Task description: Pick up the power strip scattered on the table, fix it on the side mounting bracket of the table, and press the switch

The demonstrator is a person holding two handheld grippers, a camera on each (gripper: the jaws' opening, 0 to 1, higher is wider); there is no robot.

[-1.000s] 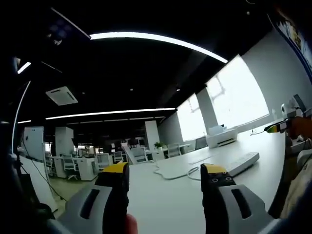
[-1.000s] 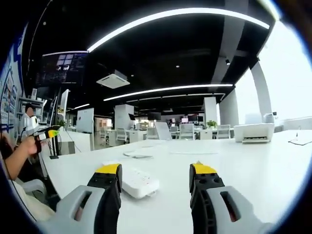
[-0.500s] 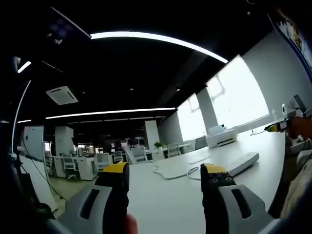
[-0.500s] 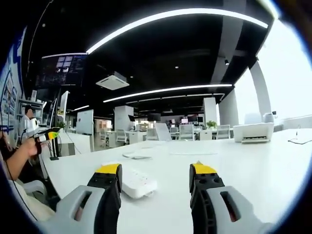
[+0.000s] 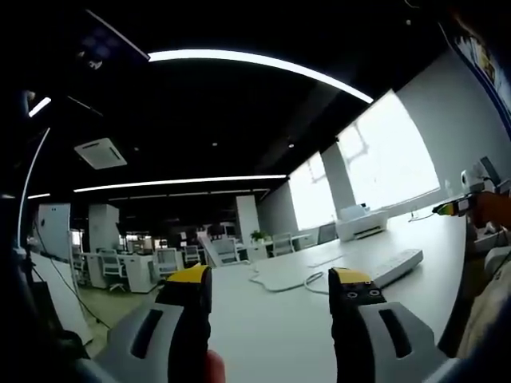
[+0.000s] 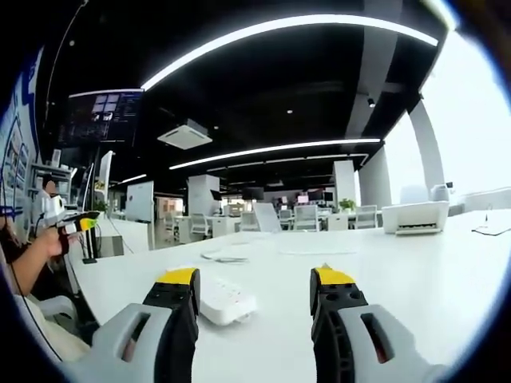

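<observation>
Here, the left gripper (image 5: 271, 287) is held low over the white table (image 5: 271, 327) with its yellow-tipped jaws spread apart and nothing between them. In the left gripper view, the white power strip (image 5: 397, 266) is seen lying flat on the tabletop beyond the right jaw, near the table's right-hand edge, with a white cable (image 5: 275, 281) looped on the surface beside it. A stretch of bare tabletop is left between the jaws and the strip. At the right border of that view, the right gripper (image 5: 457, 208) is seen held up in a person's hand (image 5: 493, 209), above the table's edge. In the right gripper view, the right gripper (image 6: 254, 279) is likewise held with jaws parted and empty, and the power strip (image 6: 217, 299) is seen just behind the left jaw's tip, lying flat and close to the table's near left edge (image 6: 88, 281). Wide bare tabletop is left open ahead and to the right. A white printer (image 6: 415, 216) is set at the table's far side. At the left border, the left gripper (image 6: 76, 220) is held aloft in a hand (image 6: 49, 239), off the table's edge.
</observation>
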